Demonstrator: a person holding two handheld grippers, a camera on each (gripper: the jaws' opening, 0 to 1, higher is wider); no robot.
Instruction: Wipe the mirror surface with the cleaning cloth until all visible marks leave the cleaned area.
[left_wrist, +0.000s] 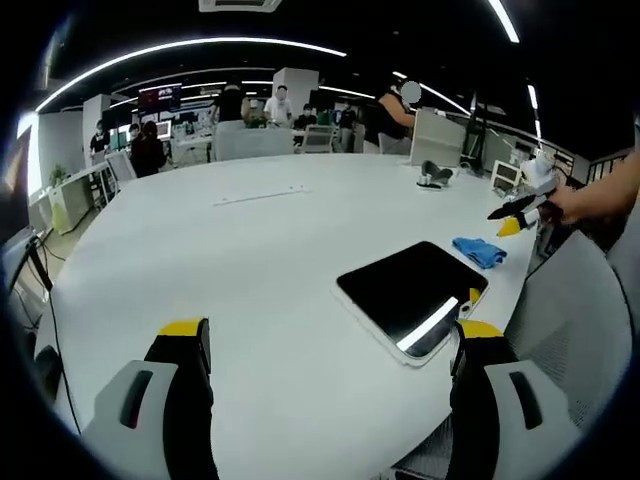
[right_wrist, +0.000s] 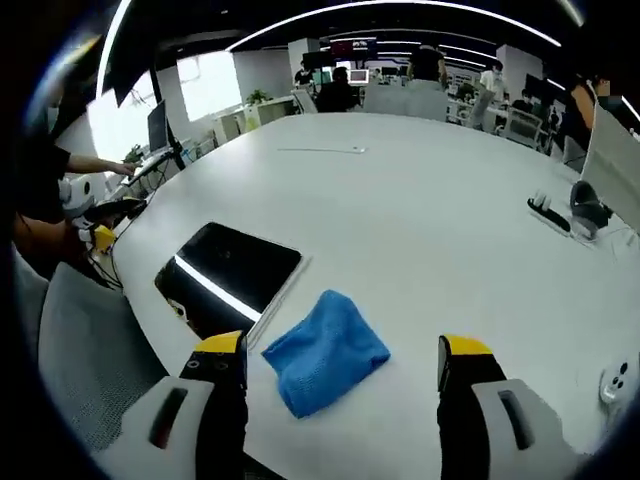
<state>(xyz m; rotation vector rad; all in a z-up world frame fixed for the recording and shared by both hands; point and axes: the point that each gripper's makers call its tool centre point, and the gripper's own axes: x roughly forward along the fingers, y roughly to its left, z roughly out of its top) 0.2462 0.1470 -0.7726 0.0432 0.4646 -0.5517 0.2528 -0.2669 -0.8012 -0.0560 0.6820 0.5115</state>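
The wiping had not begun, as far as the two views showed. The mirror (right_wrist: 230, 272) lay flat on the white table (right_wrist: 420, 200) close to its near edge, dark and glossy, with a bright strip of ceiling light reflected across it; whether any marks sat on its surface was too fine to tell. The blue cleaning cloth (right_wrist: 325, 352) lay crumpled on the table just beside the mirror's corner, apart from both grippers. In the right gripper view the right gripper (right_wrist: 343, 360) stood wide open and empty, its yellow-tipped jaws rising either side of the cloth from a little above and behind, which suggested it was lined up to pick the cloth up. In the left gripper view the left gripper (left_wrist: 330, 340) was likewise spread wide with nothing between its jaws, held back from the mirror (left_wrist: 412, 288), whose near corner fell close to the right-hand jaw. That view also caught the cloth (left_wrist: 480, 250) beyond the mirror and the right gripper (left_wrist: 515, 218) near the table edge, held in a person's hand. So everything remained to do: take hold of the cloth, carry it onto the glass, and rub until the surface looked clean.
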